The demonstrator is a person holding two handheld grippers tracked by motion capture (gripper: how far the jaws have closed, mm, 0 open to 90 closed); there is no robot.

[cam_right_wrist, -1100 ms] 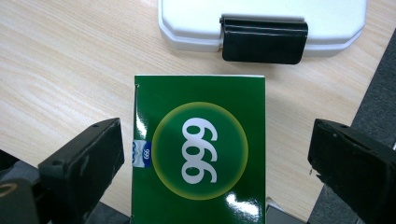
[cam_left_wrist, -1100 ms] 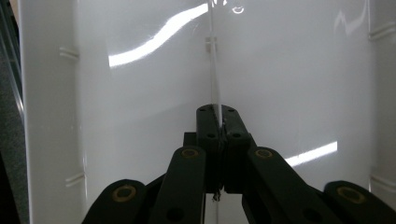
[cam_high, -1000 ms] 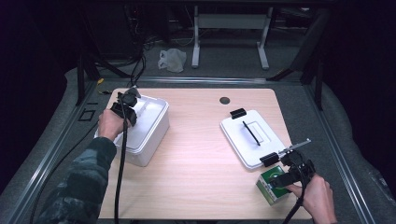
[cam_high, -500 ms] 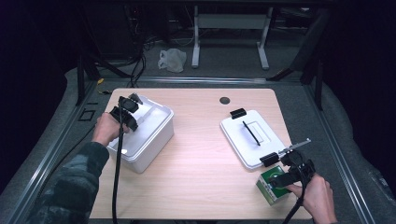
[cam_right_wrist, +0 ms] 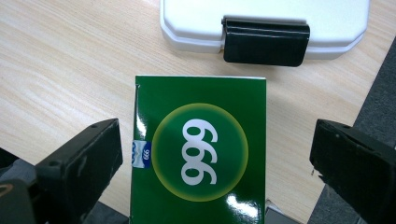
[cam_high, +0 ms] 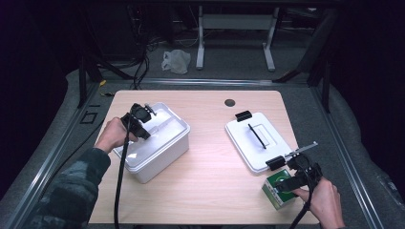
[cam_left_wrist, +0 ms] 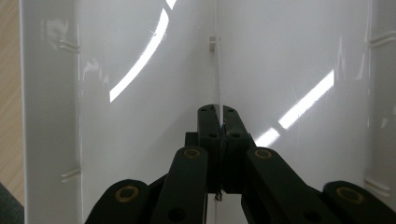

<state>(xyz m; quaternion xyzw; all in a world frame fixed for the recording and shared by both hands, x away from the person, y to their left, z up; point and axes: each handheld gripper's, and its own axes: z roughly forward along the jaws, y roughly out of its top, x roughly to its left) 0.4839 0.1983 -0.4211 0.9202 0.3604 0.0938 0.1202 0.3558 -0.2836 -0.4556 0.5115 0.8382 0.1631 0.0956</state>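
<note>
In the high view, the left gripper [cam_high: 139, 119] sat over the near-left rim of an open white box [cam_high: 157, 143] on the left half of the wooden counter [cam_high: 210, 186], the left hand [cam_high: 113, 136] just outside the box wall. Across the counter, well apart from the box, a white lid [cam_high: 258, 138] with black latches lay flat on the right side. At its near corner stood a green carton [cam_high: 279, 188], and the right gripper [cam_high: 298, 174] hung over it, held by the right hand [cam_high: 325, 200] at the counter's near-right corner.

In the left gripper view, the fingers [cam_left_wrist: 210, 135] were pressed together on the thin white edge of the box wall [cam_left_wrist: 217, 70], which ran straight up between them; the glossy inside of the box spread to both sides.

In the right gripper view, the fingers [cam_right_wrist: 88, 158] stood wide apart, one on each side of the green carton [cam_right_wrist: 201, 149] marked "999", neither touching it. The carton rested on the counter, just short of the lid's black latch [cam_right_wrist: 265, 41].
</note>
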